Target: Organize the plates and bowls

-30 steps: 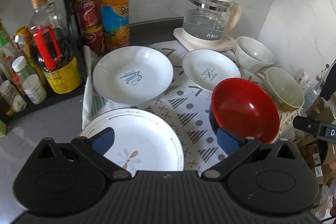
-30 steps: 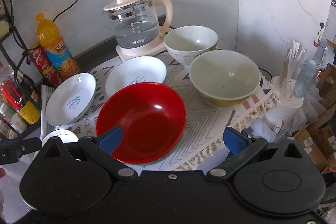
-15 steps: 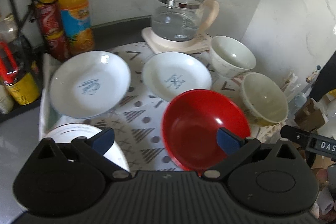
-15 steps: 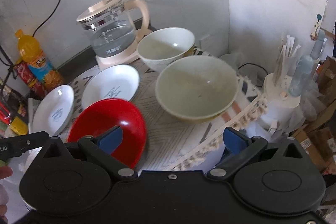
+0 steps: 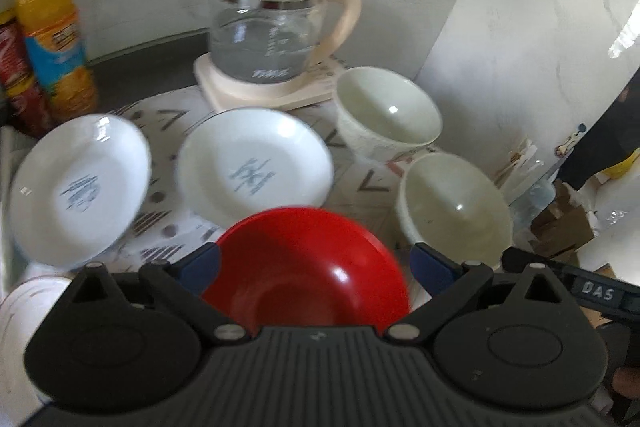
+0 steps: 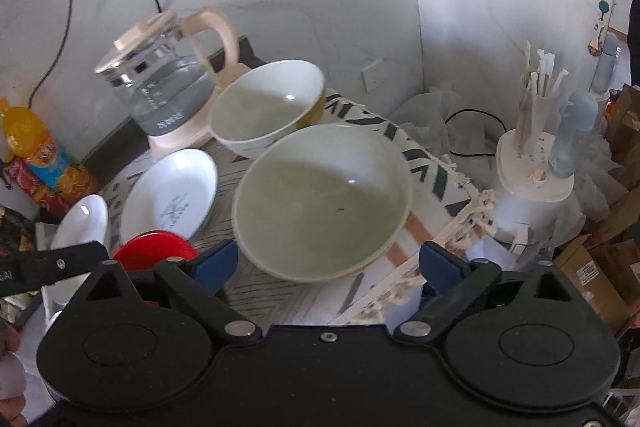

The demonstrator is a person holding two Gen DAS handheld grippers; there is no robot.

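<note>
My left gripper (image 5: pixel 316 261) is open, its blue fingertips on either side of a red bowl (image 5: pixel 308 267) without touching it. Beyond lie two white plates (image 5: pixel 78 183) (image 5: pixel 256 171) and two pale bowls (image 5: pixel 388 115) (image 5: pixel 452 207). A third white plate (image 5: pixel 24 307) shows at the lower left. My right gripper (image 6: pixel 328 263) is open, just in front of the nearer pale bowl (image 6: pixel 324 207). The farther pale bowl (image 6: pixel 264 111), one plate (image 6: pixel 172 195) and the red bowl (image 6: pixel 156 247) sit to its left.
A glass kettle (image 5: pixel 276 23) on a cream base stands at the back by the wall. An orange drink bottle (image 5: pixel 52 27) and red cans (image 5: pixel 16 79) stand at the back left. A white holder with sticks (image 6: pixel 536 155) stands right of the patterned cloth (image 6: pixel 424 163).
Both grippers have swung to the right. The red bowl now sits between my left fingertips; the nearer pale bowl has come to the middle of the right wrist view. Nothing was grasped.
</note>
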